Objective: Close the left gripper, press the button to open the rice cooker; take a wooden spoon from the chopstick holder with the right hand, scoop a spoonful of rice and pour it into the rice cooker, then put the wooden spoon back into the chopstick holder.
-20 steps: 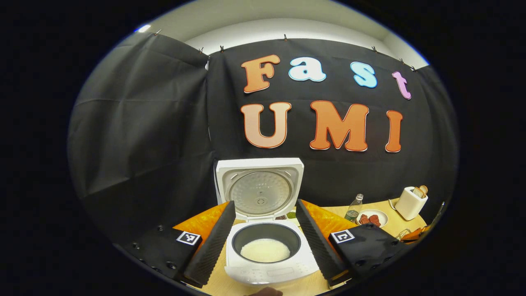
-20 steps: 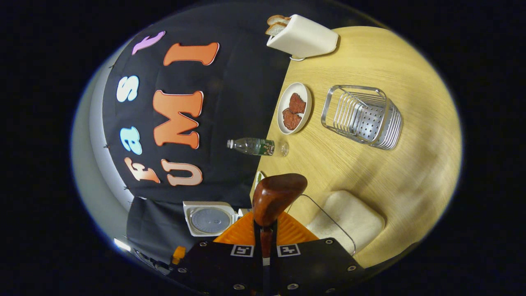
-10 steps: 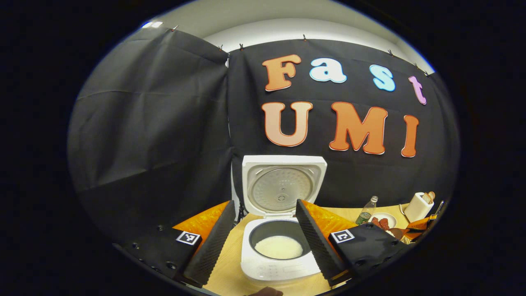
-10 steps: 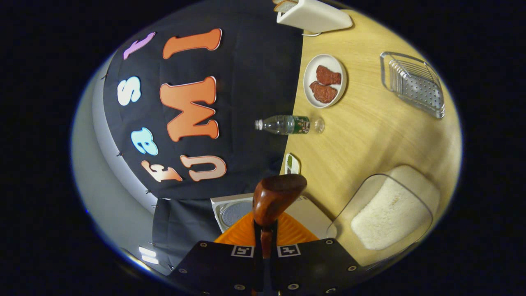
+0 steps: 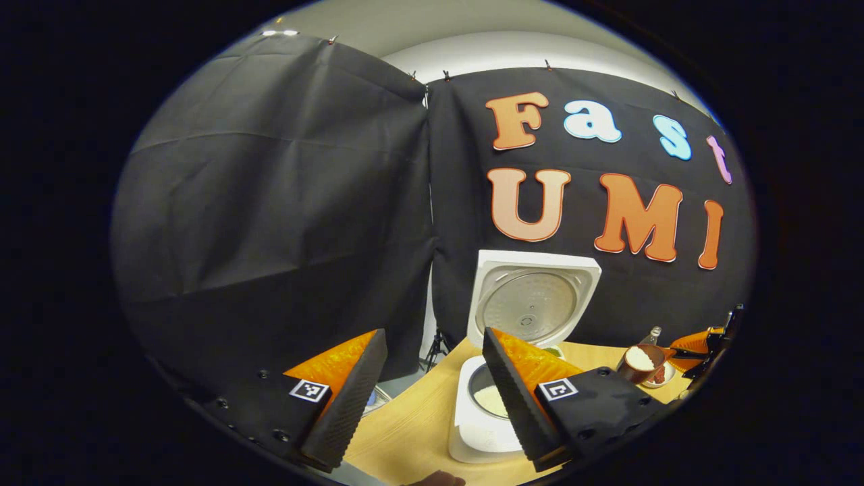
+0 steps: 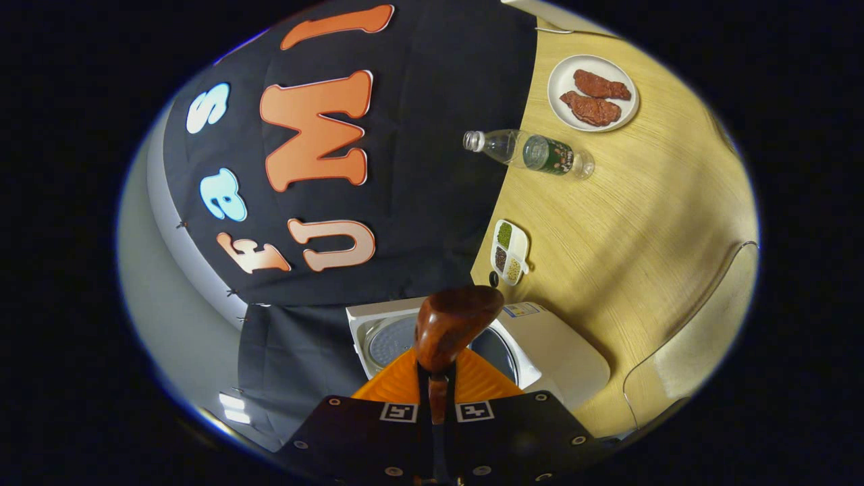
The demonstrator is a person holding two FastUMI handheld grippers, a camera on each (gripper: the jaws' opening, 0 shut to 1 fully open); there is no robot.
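Note:
The white rice cooker point(image 5: 472, 432) stands open with its lid point(image 5: 533, 304) upright and white rice point(image 5: 491, 399) in the pot. My left gripper point(image 5: 432, 334) is open and empty, off to the cooker's left. At the far right of the left gripper view, the wooden spoon point(image 5: 640, 361) carries a heap of rice. My right gripper point(image 6: 435, 385) is shut on the wooden spoon point(image 6: 453, 322), which it holds rolled sideways. In the right gripper view the spoon's bowl hangs just before the open rice cooker point(image 6: 560, 351).
The clear rice box point(image 6: 702, 337) sits right of the cooker. Farther along the wooden table point(image 6: 641, 223) are a small divided dish of beans point(image 6: 509, 251), a lying-looking water bottle point(image 6: 533, 152) and a plate with meat point(image 6: 592, 82).
My right gripper has carried the spoon from over the rice box to the cooker. My left gripper has swung left, so the cooker now sits behind its right finger.

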